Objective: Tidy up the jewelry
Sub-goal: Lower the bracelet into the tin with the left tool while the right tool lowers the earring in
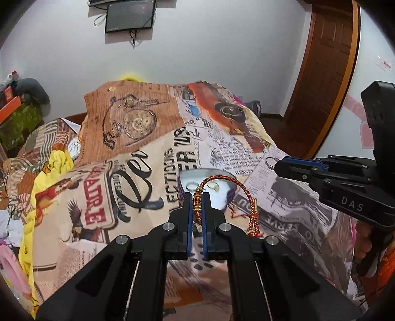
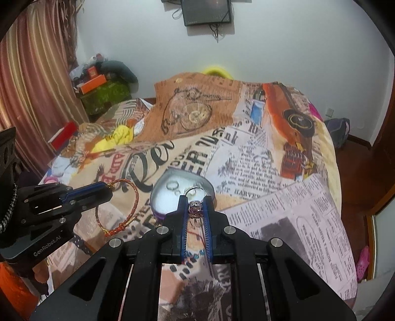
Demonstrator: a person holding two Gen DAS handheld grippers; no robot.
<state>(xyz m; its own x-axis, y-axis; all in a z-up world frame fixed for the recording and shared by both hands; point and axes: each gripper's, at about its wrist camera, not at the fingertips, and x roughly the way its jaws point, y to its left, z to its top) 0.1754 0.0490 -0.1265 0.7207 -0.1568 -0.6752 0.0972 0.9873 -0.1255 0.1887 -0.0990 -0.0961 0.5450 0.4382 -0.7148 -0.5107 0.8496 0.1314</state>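
Observation:
A heart-shaped silver tin lies open on the printed bedspread with a small ring inside. My left gripper is shut on a red and gold braided bracelet, which hangs above the tin's near edge; it also shows in the right wrist view left of the tin. My right gripper is shut on a silver ring with a purple stone, held over the tin's near right part. In the left wrist view the right gripper holds the ring to the tin's right.
The newspaper-print bedspread covers the bed. Yellow cloth lies bunched at the left. A green box with orange items stands by the curtain. A wooden door is at the right, a monitor on the wall.

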